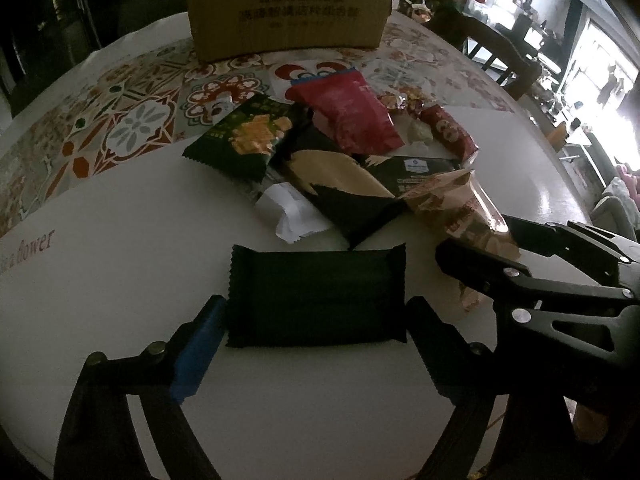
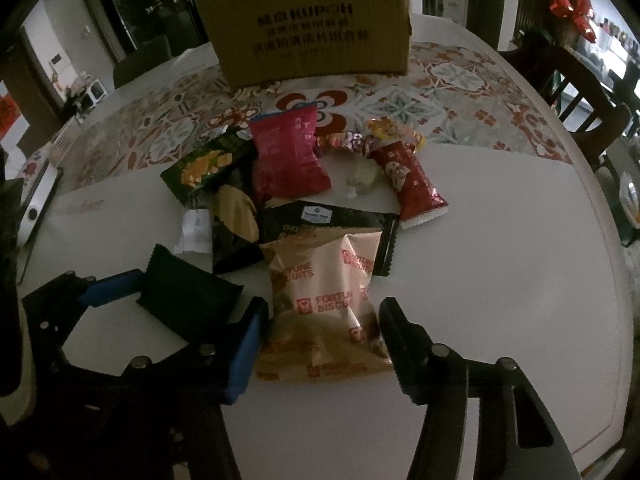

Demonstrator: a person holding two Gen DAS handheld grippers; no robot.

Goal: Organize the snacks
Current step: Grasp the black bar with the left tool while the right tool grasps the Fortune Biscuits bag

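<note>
A dark green flat packet lies on the white table. My left gripper straddles it, its blue pad and black finger close against the packet's two short ends, and the packet lies flat and unbuckled. A beige Fortune Biscuits bag sits between the fingers of my right gripper, and both pads press on its crinkled sides. In the right wrist view the left gripper's blue finger shows beside the dark packet. The right gripper enters the left wrist view from the right, on the bag.
Behind lies a pile of snacks: a magenta bag, a green bag, a red bar, a black packet. An open cardboard box stands on the patterned cloth at the back. A dark chair stands at the right.
</note>
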